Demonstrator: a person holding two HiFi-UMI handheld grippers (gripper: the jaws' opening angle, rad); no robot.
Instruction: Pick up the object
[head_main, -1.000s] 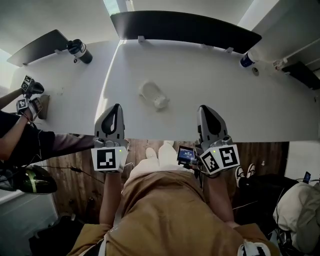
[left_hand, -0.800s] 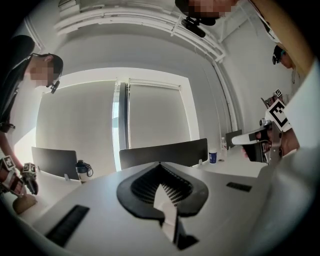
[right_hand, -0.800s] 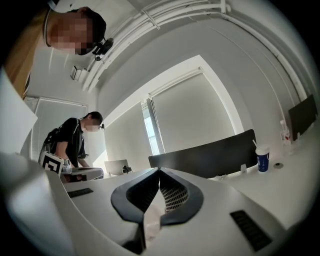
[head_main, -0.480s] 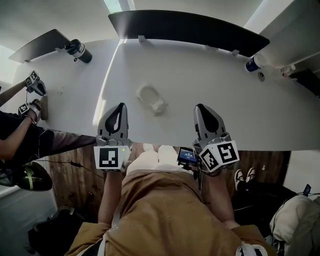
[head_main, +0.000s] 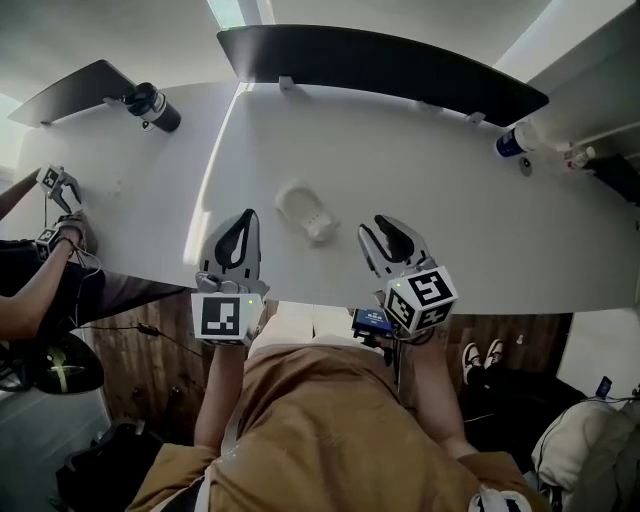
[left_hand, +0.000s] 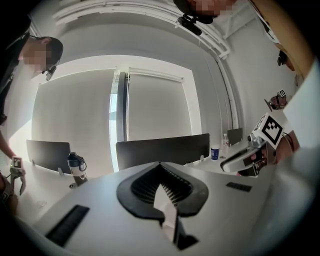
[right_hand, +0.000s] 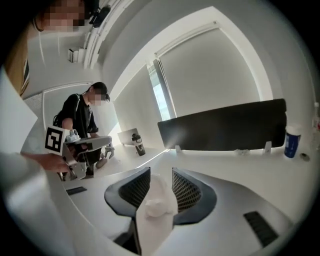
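A small white object (head_main: 306, 210) lies on its side in the middle of the white table (head_main: 480, 220). My right gripper (head_main: 386, 233) hovers over the near edge, to the right of the object and short of it. Its jaws have just been opening and now stand apart with nothing pressed between them. In the right gripper view the object (right_hand: 160, 196) shows through the gap of the right gripper (right_hand: 161, 173), still ahead of the pads. My left gripper (head_main: 238, 232) hangs over the near edge to the object's left, shut and empty, as the left gripper (left_hand: 160, 166) also shows in its own view.
Black divider panels (head_main: 380, 62) line the far edge. A dark flask (head_main: 154, 104) stands at the far left, a blue-labelled bottle (head_main: 511, 140) at the far right. Another person (head_main: 40, 270) with grippers works at the left. The table's near edge (head_main: 330, 295) runs under both grippers.
The right gripper's jaws have parted from shut, and it has dipped and swung left toward the object. The left gripper has edged forward slightly.
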